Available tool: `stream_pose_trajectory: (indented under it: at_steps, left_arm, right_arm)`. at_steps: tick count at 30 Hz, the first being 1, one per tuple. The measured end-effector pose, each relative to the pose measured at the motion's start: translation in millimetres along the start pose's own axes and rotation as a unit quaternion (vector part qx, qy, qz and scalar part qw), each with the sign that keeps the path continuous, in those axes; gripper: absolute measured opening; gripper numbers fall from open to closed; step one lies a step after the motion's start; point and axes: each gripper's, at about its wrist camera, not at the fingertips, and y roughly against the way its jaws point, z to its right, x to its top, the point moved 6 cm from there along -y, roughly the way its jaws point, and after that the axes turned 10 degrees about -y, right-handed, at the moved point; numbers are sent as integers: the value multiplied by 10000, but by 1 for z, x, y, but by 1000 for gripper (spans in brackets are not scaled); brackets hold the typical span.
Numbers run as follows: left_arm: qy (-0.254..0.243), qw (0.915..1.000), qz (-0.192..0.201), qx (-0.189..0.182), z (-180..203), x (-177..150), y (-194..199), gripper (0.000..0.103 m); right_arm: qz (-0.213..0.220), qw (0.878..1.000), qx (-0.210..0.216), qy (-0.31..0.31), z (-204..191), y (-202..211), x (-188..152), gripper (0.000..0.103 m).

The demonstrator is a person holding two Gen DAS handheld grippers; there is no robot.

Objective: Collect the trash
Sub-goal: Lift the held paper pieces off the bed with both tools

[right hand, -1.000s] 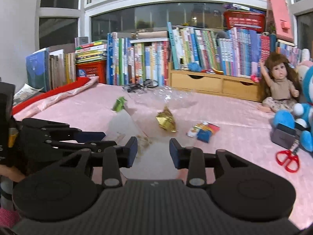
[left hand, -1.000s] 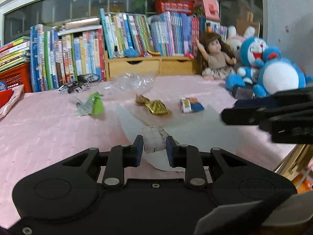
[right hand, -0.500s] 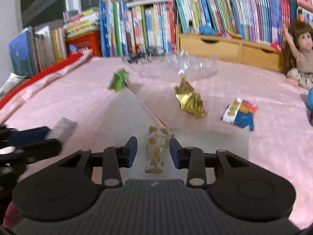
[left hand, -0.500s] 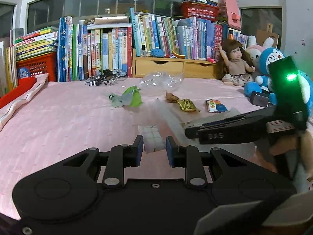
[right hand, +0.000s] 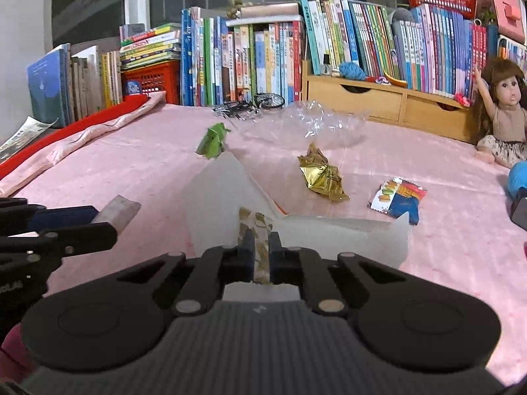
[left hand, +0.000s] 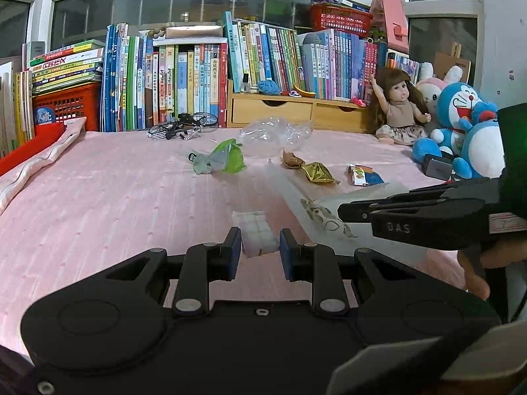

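Patterned wrapper [right hand: 260, 250] pinched between right jaws

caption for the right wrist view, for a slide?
Right gripper jaws shut on a gold-patterned wrapper over a translucent bag; more trash litters the pink cloth.

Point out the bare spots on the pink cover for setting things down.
Free: the wide stretch of pink cover between the folded cloth and the green wrapper. Crowded: the middle, with the gold wrapper, colourful packet and white bag.
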Motion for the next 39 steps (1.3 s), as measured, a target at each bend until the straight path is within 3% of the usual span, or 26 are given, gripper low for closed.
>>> stream_pose_trajectory:
  at_steps: [1,5,7,11,15,19,20,39]
  left_arm:
    - [-4,10000,-6,6,0,-1,1,24]
    - [21,10000,-31,40,1,-3,2,24]
    - [44,10000,-45,61,0,-3,3,24]
    - [47,9999,-72,97,-2,-3,4,24]
    - [44,9999,-102,106,-3,-5,4,24]
    - [62,9999,-122,99,-3,-6,2,24]
    - [68,9999,-125,91,-2,-6,2,24]
    - [95,9999,-134,-52,7,-12,12,24]
  right_arm:
    - [9,10000,29,-22,0,1,1,14]
    - [-15,9992,141,-362,3,-9,9,62]
    - [-42,9979,70,-647,9,-21,13,66]
    - [-274,9959,-79,-857,13,-48,12,65]
    - [-128,9983,-222,-519,4,-51,5,62]
    - [-46,9996,-151,-235,-4,-47,-2,29]
    - [-23,9998,-160,-154,-6,-46,-3,27]
    - [416,9985,226,-268,-5,15,-13,26]
